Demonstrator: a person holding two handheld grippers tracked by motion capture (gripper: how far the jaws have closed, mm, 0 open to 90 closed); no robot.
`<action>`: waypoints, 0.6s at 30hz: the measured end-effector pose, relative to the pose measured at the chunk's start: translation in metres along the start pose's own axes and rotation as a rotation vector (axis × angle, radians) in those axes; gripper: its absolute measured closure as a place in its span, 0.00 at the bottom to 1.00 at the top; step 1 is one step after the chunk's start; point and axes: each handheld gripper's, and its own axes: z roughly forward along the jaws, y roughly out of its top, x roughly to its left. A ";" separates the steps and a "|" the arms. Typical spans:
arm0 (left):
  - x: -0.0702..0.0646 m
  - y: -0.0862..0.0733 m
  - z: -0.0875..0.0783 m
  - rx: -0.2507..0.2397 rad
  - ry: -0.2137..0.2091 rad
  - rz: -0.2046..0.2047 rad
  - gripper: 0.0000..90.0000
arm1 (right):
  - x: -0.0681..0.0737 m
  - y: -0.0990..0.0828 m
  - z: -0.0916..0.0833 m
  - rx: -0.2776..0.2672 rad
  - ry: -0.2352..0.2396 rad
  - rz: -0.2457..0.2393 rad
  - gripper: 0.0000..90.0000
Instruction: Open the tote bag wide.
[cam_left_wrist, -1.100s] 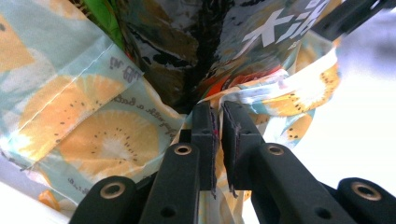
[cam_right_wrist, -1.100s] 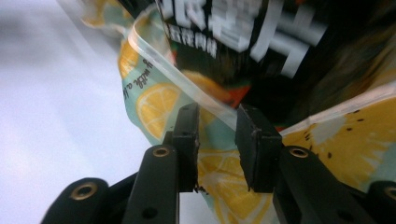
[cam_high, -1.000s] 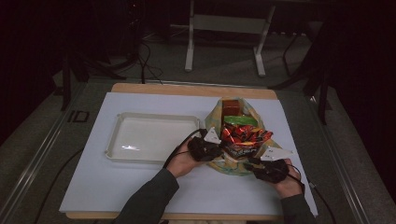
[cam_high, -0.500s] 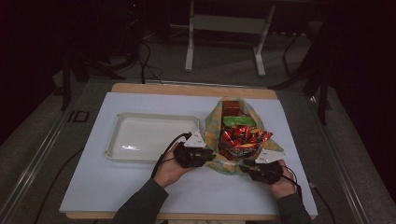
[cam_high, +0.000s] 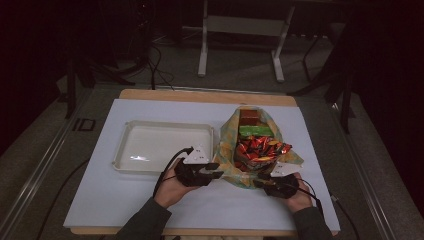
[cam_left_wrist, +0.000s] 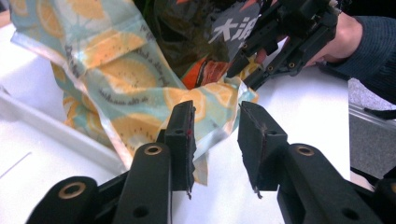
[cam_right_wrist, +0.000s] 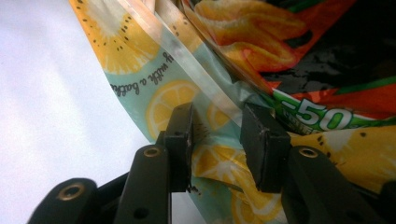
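A lemon-print bag (cam_high: 226, 150) lies open on the white table cover, holding a red-orange snack packet (cam_high: 259, 148), a green packet (cam_high: 255, 131) and a brown item (cam_high: 248, 116). My left gripper (cam_high: 216, 170) sits at the bag's near left edge. Its jaws have just been opening and stand apart, with the bag's (cam_left_wrist: 116, 79) corner drooping beside the left jaw and nothing pinched in the left gripper (cam_left_wrist: 217, 119). My right gripper (cam_high: 258, 182) is at the bag's near edge. Its jaws have also just been opening, and in the right gripper (cam_right_wrist: 217, 123) view they straddle the bag's fabric (cam_right_wrist: 140, 60) without squeezing it.
A white tray (cam_high: 125, 150) lies left of the bag, close behind my left hand. In the left gripper view the tray's rim (cam_left_wrist: 51, 130) runs along the left. Bare white cover (cam_high: 225, 210) spreads in front of both hands. Chair and stand legs lie beyond the table.
My left gripper has drawn back leftward off the bag's edge and its jaws have spread. The right gripper has sunk slightly at the bag's near edge.
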 end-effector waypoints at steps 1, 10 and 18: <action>0.000 0.000 -0.001 -0.007 -0.005 -0.006 0.71 | -0.001 -0.001 0.000 -0.007 0.006 0.001 0.71; 0.003 -0.002 -0.002 -0.001 0.018 0.006 0.60 | -0.002 -0.002 0.000 -0.011 0.012 0.008 0.70; 0.011 -0.008 0.001 0.022 0.061 -0.014 0.56 | -0.002 -0.002 0.000 -0.011 0.020 0.012 0.69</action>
